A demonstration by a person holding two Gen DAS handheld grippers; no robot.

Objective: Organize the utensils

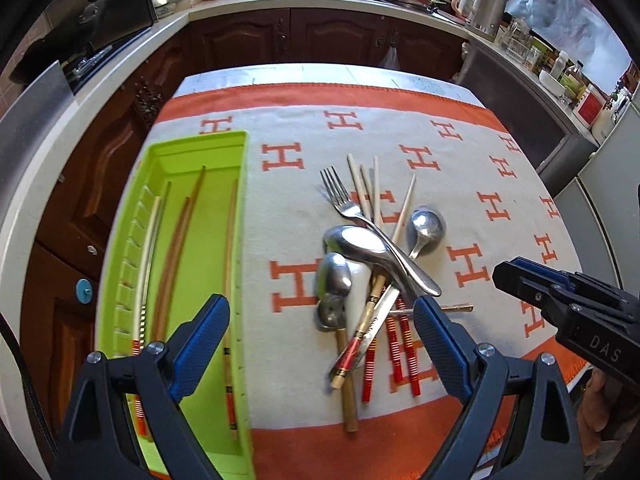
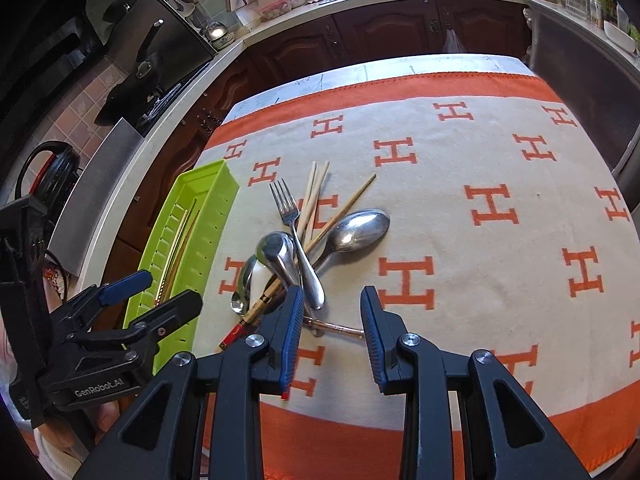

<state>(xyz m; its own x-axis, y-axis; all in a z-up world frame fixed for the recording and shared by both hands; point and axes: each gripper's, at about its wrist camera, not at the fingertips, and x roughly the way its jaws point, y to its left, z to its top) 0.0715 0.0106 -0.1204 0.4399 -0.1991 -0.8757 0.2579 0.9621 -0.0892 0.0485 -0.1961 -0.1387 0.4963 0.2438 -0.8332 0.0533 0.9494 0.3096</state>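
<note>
Kitchen blanket (image 1: 360, 448) | utensil pile (image 1: 372, 280) | both grippers (image 1: 322, 344) (image 2: 330, 330) open, empty

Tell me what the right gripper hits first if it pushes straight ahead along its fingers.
Probably the thin metal handle lying across the gap of the open right gripper, at the pile's near edge; depth is uncertain.

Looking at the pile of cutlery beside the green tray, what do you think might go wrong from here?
1. The fork and big spoon lie across the chopsticks; pulling one chopstick may drag or scatter the rest.
2. Both open tools, left and right, hover near the pile and might collide.
3. The narrow green tray sits near the table edge; a nudge may shift it.
</note>
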